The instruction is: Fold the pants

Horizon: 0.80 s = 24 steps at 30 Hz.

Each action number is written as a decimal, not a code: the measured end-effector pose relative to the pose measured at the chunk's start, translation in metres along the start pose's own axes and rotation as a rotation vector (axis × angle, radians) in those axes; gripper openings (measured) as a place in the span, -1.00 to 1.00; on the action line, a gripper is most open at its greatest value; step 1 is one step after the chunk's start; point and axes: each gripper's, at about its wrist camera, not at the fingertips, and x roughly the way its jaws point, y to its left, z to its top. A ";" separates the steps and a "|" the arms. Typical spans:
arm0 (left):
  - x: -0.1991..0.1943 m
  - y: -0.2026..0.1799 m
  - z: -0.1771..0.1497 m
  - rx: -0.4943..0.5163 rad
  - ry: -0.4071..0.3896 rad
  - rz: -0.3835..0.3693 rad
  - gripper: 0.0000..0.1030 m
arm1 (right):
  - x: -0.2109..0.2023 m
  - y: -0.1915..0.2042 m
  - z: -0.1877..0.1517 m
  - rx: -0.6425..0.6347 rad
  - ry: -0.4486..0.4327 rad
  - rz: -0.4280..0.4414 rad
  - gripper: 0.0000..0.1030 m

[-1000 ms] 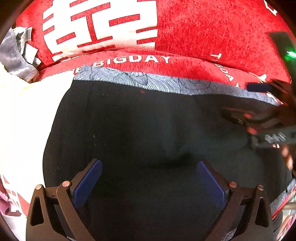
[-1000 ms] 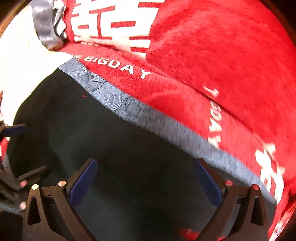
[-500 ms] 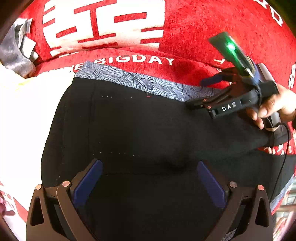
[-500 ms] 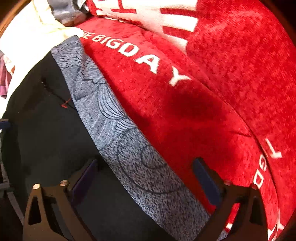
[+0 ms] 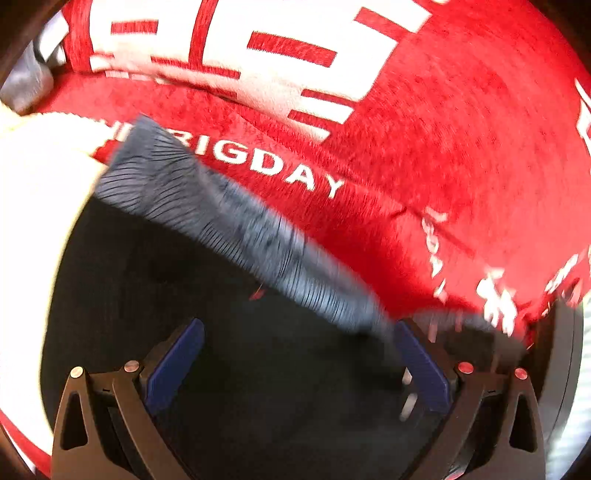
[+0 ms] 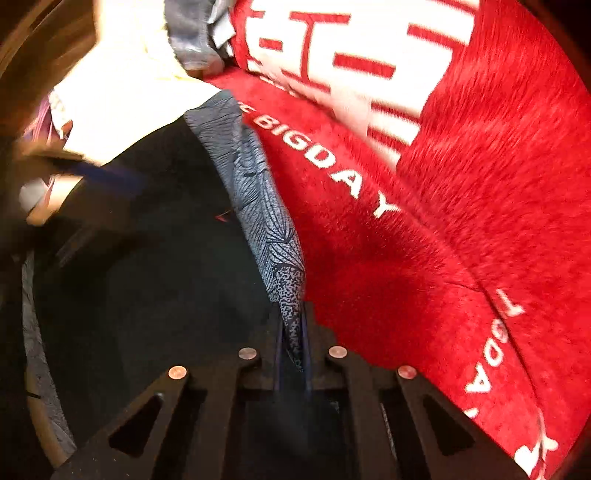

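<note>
The black pants lie flat on a red blanket, with a grey patterned band along their far edge. My left gripper is open just above the black fabric, its blue pads wide apart. In the right wrist view the pants fill the left side. My right gripper is shut on the grey patterned band, which runs up from between the fingers. The left gripper shows blurred at the left edge of the right wrist view.
A red blanket with white characters and "BIGDAY" lettering covers the surface and rises behind. A white cloth lies left of the pants. A grey garment sits at the far left corner.
My right gripper has closed on the grey band at the pants' far edge. My left gripper has moved forward and right toward that band; its view is motion-blurred.
</note>
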 end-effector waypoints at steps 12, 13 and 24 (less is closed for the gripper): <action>0.034 0.018 -0.001 -0.104 0.019 0.071 -0.58 | -0.019 0.023 -0.023 0.005 -0.087 -0.086 -0.89; 0.032 0.024 -0.003 -0.128 0.026 0.011 -0.79 | -0.017 0.024 -0.025 -0.001 -0.083 -0.076 -0.89; 0.022 0.005 -0.018 -0.050 -0.047 0.098 -0.86 | -0.033 -0.013 -0.016 0.103 -0.121 -0.109 0.59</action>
